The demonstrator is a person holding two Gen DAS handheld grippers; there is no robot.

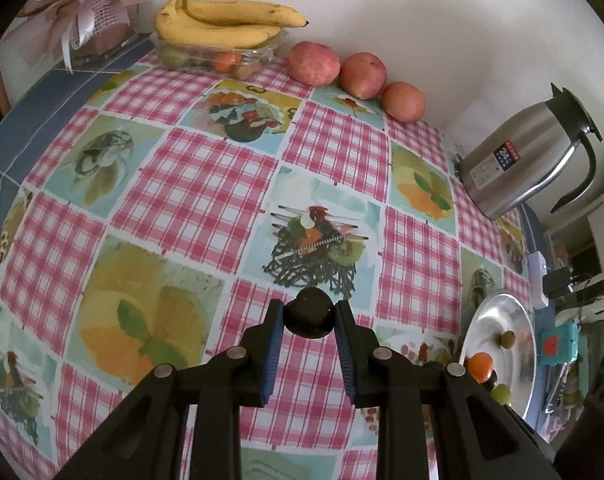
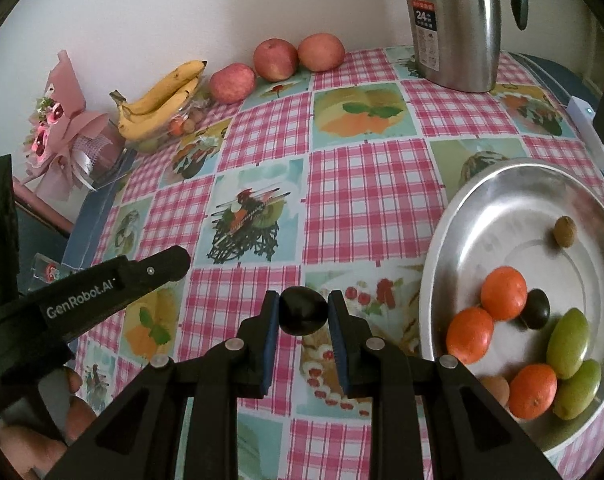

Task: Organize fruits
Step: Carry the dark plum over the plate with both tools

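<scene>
Left gripper: a dark plum is clamped above the tablecloth. Right gripper: a second plum is clamped beside the steel plate, where oranges are held.

The kettle top is cut off by the picture edge. Fruits inside the clear container are hidden under the bananas.

A steel thermos jug stands on the checked tablecloth; a pink bouquet lies far-left.
</scene>
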